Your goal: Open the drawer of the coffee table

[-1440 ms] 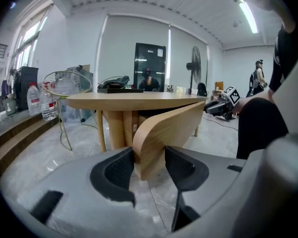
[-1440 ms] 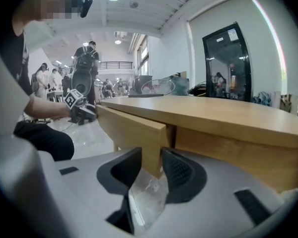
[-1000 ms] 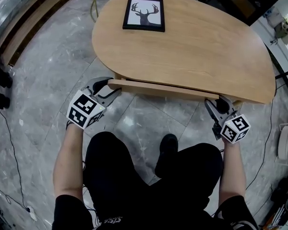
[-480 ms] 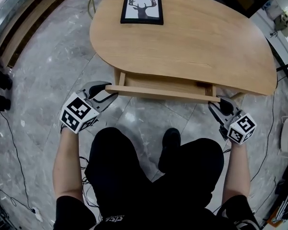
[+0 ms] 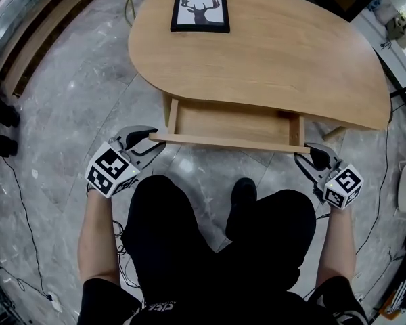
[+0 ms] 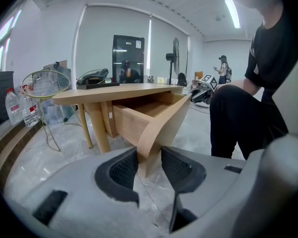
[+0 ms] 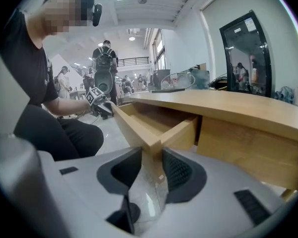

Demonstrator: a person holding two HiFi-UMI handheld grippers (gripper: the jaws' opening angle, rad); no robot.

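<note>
The oval wooden coffee table [image 5: 277, 53] has its drawer [image 5: 230, 122] pulled partway out, and the inside shows bare wood. My left gripper [image 5: 152, 139] grips the left end of the drawer front [image 5: 227, 142], its jaws still closing on the panel. In the left gripper view the panel [image 6: 161, 125] sits between the pads of the left gripper [image 6: 149, 165]. My right gripper [image 5: 308, 152] holds the panel's right end. The right gripper view shows that corner [image 7: 134, 128] pinched between the jaws of the right gripper [image 7: 151, 165].
A framed deer picture [image 5: 200, 9] lies on the table's far side. My legs and one shoe [image 5: 241, 195] are just below the drawer. Cables run over the marble floor [image 5: 68, 100]. A wire stand [image 6: 44, 83] and bottles [image 6: 20, 110] stand left of the table.
The drawer has slid out from under the tabletop towards me. Both grippers have drawn back with its front panel between their jaws.
</note>
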